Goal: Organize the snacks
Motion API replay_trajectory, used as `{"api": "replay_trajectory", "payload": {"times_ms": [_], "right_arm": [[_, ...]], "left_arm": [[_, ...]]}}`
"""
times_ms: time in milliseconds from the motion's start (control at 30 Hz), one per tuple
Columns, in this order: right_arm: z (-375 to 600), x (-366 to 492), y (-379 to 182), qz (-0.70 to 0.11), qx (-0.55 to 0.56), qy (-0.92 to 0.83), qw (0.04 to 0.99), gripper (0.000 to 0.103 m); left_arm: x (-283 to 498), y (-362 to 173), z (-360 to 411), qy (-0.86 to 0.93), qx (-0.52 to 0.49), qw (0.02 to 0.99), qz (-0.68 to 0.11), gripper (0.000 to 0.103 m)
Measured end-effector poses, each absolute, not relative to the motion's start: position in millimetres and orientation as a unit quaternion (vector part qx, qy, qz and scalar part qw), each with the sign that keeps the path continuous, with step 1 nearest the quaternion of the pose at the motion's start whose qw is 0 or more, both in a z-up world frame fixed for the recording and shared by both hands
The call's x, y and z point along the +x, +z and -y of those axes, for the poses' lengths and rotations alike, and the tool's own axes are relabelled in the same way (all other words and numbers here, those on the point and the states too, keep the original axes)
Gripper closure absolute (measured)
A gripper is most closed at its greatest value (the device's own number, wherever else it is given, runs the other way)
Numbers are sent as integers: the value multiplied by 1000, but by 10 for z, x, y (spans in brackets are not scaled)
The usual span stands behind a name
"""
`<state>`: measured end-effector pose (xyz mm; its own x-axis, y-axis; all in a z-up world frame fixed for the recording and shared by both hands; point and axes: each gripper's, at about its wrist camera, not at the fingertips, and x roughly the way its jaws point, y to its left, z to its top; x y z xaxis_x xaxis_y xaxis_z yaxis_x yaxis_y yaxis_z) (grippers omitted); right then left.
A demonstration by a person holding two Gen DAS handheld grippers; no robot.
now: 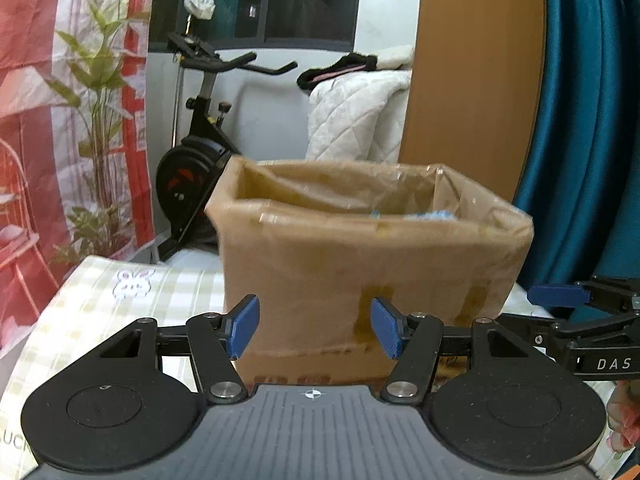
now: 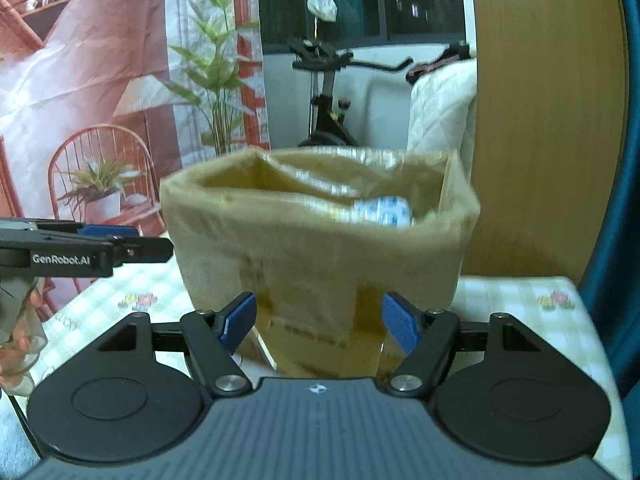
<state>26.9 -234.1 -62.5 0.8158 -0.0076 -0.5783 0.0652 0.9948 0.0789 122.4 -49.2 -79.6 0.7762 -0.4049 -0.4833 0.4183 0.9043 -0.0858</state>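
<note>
A cardboard box lined with a clear plastic bag stands on the checked tablecloth, right in front of both grippers; it also shows in the right wrist view. A blue-and-white snack packet lies inside it; only its blue edge peeks over the rim in the left wrist view. My left gripper is open and empty, close to the box's near wall. My right gripper is open and empty, also close to the box. Each gripper shows from the side in the other's view.
The table wears a pale checked cloth with its right edge near a wooden panel and teal curtain. An exercise bike, a white quilt and a printed backdrop stand behind the table.
</note>
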Motion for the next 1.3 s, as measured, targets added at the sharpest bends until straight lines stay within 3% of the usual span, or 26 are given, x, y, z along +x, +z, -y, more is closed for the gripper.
{"api": "replay_trajectory", "payload": {"times_ms": [633,1300], "right_arm": [[2364,109,-1486,-398,109,-53,909,31],[2423,-66,-1709,-416,105,-56,901,32]], "left_arm": [[1203,-1410,227,-179,-6,926,-331,39],[1151,-1618,276,-189,-9,914,-359,39]]}}
